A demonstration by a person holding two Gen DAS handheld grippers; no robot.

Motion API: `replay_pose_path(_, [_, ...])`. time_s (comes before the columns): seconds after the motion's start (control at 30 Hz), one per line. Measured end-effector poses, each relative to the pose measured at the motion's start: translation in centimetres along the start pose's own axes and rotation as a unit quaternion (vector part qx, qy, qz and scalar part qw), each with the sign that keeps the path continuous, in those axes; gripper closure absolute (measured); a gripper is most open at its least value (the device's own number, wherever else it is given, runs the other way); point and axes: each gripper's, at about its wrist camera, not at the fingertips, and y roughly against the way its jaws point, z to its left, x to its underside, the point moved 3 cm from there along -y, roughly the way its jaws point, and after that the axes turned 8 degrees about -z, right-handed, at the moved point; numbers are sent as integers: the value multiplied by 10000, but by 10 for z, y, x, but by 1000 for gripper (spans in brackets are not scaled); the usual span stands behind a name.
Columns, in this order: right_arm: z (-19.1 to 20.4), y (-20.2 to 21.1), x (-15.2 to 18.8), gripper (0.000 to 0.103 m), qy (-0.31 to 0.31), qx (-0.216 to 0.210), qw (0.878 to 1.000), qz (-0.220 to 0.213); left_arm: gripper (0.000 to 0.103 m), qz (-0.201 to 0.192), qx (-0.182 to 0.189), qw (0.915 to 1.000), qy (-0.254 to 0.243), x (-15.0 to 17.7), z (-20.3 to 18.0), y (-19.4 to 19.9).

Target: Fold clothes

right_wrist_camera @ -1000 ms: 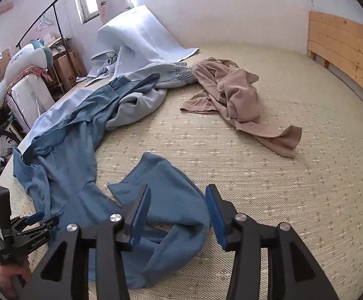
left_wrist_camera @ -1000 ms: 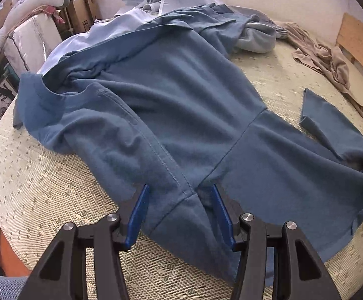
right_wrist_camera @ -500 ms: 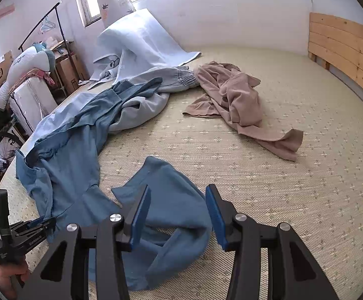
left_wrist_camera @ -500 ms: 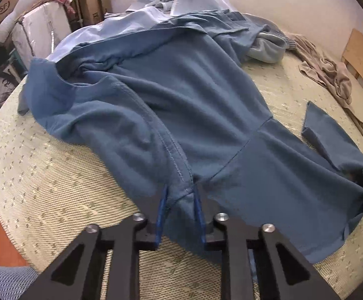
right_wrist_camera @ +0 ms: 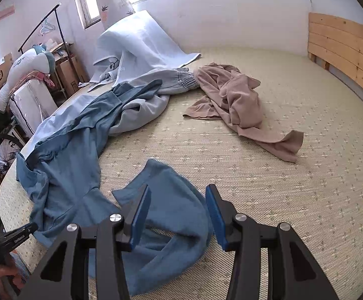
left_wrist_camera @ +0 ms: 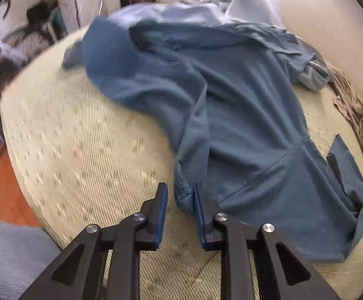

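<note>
The bed, covered by a pale woven mat, filled both views. On it lay four pieces of cloth: one blue garment, one tan garment, one grey pair of trousers and one light blue sheet heaped toward the wall.

The blue garment stretched from the bed's left edge to the near middle, overlapping the grey trousers at its far end; the tan garment lay apart from it, farther across the mat.

The left gripper had its two blue-padded fingers drawn close together with a narrow gap between them. A bunched seam edge of the blue garment sat in that gap, against the right-hand pad; whether the cloth was truly pinched could not be told, and the left wrist view was blurred.

The right gripper stood wide open and held nothing. Its fingers hovered above a folded-over end of the blue garment, which showed between and below them.
</note>
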Motion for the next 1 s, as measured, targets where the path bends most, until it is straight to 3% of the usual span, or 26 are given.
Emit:
replay_pose_path(0.23, [2, -1, -1, 54, 4, -39, 10000, -18, 74, 377, 603, 9939, 840, 4, 19, -10])
replay_pose_path(0.47, [1, -1, -2, 54, -50, -85, 9999, -49, 58, 297, 1111, 9858, 1220, -8, 23, -6])
replay_pose_path(0.57, [2, -1, -2, 54, -31, -106, 9999, -56, 51, 270, 1198, 9853, 1188, -11, 19, -5])
replay_pose_path(0.87, [2, -2, -2, 54, -33, -123, 9999, -42, 51, 628, 1212, 9784, 1550, -7, 30, -22])
replay_pose_path(1.0, [2, -3, -3, 54, -23, -133, 9999, -28, 51, 588, 1251, 9754, 1718, -7, 37, -22])
